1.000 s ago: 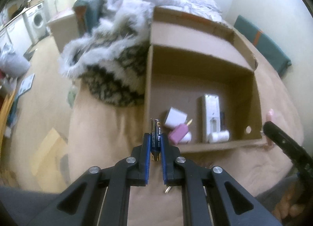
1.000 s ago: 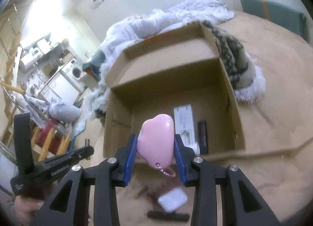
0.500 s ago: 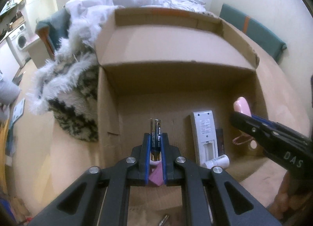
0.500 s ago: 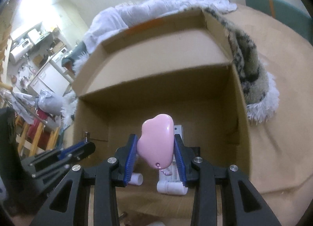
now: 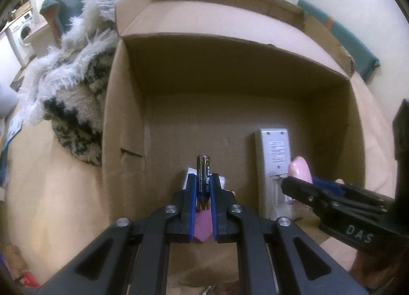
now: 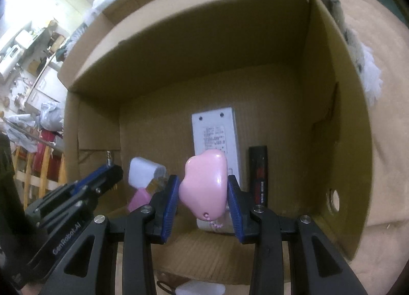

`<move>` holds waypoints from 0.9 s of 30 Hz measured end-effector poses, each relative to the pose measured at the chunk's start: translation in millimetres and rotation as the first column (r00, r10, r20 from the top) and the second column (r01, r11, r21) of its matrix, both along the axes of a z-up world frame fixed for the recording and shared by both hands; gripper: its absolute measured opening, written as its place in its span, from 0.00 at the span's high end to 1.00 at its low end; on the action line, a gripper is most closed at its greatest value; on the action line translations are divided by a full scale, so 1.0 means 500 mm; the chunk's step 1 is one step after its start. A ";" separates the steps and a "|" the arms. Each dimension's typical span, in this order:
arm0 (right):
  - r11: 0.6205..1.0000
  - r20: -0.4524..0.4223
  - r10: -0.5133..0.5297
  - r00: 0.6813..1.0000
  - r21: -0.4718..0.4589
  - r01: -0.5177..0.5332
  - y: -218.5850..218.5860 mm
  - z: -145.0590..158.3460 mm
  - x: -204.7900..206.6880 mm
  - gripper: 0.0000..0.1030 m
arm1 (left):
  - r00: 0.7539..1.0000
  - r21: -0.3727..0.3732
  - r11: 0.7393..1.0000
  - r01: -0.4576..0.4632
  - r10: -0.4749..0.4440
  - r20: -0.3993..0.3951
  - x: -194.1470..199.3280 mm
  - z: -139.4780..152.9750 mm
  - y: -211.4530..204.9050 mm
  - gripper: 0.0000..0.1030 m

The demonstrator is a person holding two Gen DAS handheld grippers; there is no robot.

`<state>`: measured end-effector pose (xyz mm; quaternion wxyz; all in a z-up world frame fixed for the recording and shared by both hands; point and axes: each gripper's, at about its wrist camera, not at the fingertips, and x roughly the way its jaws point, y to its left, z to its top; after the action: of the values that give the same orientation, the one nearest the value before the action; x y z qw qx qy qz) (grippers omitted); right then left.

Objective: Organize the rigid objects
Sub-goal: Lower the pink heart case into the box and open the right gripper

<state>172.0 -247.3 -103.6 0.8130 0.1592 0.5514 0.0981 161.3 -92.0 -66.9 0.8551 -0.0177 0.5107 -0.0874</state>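
Observation:
My left gripper (image 5: 203, 178) is shut on a dark battery (image 5: 203, 180), held upright over the open cardboard box (image 5: 230, 70). My right gripper (image 6: 202, 185) is shut on a pink cloud-shaped object (image 6: 205, 183), also inside the box (image 6: 179, 47); the pink object shows at the right of the left wrist view (image 5: 300, 168). In the box lie a white remote (image 6: 216, 136) face down, a black bar (image 6: 258, 174), a white charger (image 6: 144, 169) and a small pink block (image 6: 140, 199).
A furry black-and-white blanket (image 5: 69, 95) lies against the box's left side on the tan bed cover (image 5: 51, 180). A teal cushion (image 5: 340, 39) sits behind the box. A white item (image 6: 202, 288) lies outside the box front.
Both grippers have moved forward over the box's front edge and down into it, each keeping its object. The box fills both views now.

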 end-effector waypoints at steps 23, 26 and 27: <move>0.996 -0.063 -0.080 0.995 0.035 0.082 -0.045 -0.010 0.002 0.62 | 1.000 0.075 0.997 0.016 -0.014 -0.028 0.002 -0.044 -0.016 0.91; 0.993 -0.049 -0.103 0.994 0.059 0.105 -0.059 -0.004 0.001 0.42 | 0.999 0.086 0.996 0.024 -0.021 -0.027 -0.002 -0.041 -0.021 0.82; 0.992 -0.037 -0.107 0.994 0.069 0.109 -0.063 -0.002 -0.003 0.31 | 0.999 0.072 0.997 0.027 -0.024 -0.035 -0.005 -0.038 -0.026 0.81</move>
<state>170.3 -278.8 -104.8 0.8018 0.2190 0.5515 0.0707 158.9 -105.3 -86.1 0.8452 0.0183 0.5282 -0.0794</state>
